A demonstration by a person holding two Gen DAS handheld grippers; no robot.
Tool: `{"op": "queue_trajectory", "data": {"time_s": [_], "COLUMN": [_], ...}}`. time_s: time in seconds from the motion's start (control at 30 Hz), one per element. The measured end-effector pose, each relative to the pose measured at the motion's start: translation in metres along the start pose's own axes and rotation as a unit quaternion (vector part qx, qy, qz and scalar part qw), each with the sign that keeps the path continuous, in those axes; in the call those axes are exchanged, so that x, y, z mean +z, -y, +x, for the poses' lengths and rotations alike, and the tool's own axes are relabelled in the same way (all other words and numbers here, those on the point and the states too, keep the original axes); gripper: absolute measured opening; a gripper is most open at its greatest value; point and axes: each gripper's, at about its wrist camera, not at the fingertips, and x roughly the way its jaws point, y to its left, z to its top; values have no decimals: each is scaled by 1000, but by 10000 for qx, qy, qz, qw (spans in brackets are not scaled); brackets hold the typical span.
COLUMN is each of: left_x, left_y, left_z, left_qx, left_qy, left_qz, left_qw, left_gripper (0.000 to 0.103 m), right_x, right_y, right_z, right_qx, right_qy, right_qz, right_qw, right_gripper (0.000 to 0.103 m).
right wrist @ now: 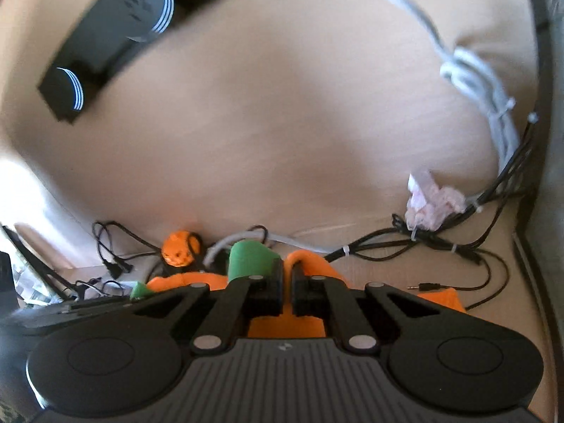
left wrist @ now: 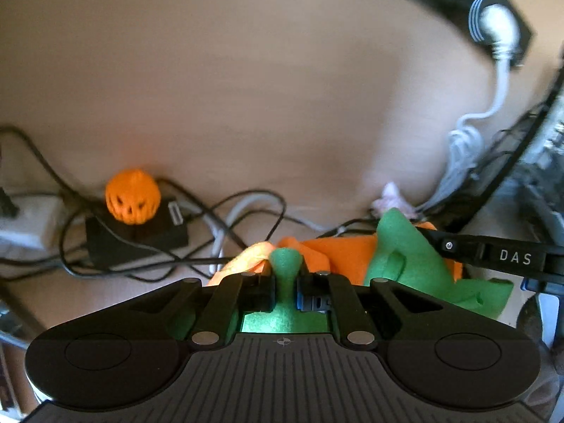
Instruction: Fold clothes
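**Left wrist view: both hand-held grippers clamped on orange-and-green cloth**

Left wrist view: the left hand-held gripper (left wrist: 285, 290) is closed on a raised fold of green cloth (left wrist: 405, 264), pinched between the two fingers. Orange cloth (left wrist: 338, 250) is bunched just behind it, touching the green. The right hand-held gripper (left wrist: 493, 255), marked "DAS", is seen at the right edge, reaching into the same bundle. A pumpkin figure (left wrist: 133, 196) sits on a black box (left wrist: 137, 243) to the left, with black cables (left wrist: 246, 211) tangled around it on the tabletop (left wrist: 246, 88).

Right wrist view: the right hand-held gripper (right wrist: 287, 290) is nearly shut, jaws clamped on a ridge of orange cloth (right wrist: 306, 264); more orange is seen under the fingers. A roll of green cloth (right wrist: 250, 255) stands just left of the left finger. The bundle appears lifted off the tabletop (right wrist: 282, 123), though blur makes this uncertain. The pumpkin figure (right wrist: 178, 248) lies behind, a crumpled pinkish tissue (right wrist: 431, 204) to the right among cables (right wrist: 440, 243). White cables (right wrist: 476, 81) run along the right edge.
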Motion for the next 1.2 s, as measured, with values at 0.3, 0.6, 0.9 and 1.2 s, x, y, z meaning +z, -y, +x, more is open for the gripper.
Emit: {"op": "queue_trajectory", "data": {"time_s": [0.3, 0.6, 0.9, 1.2], "left_x": [-51, -106, -136, -155], "left_y": [16, 11, 4, 3], "left_z": [-48, -45, -32, -29], "left_qx": [-141, -40, 36, 9], "left_qy": [6, -497, -913, -1010], "left_qz": [506, 648, 647, 839], "left_qw": [9986, 9967, 9937, 9913], "left_gripper": [10, 10, 10, 11], "right_x": [-53, -111, -146, -127], "right_y": [-8, 4, 14, -21], "right_z": [-53, -62, -53, -89], "right_qx": [-3, -226, -553, -736], "right_qy": [75, -285, -732, 70], "right_qz": [40, 187, 10, -1163], "right_qw": [10000, 9992, 9958, 9905], "right_gripper": [4, 4, 4, 11]}}
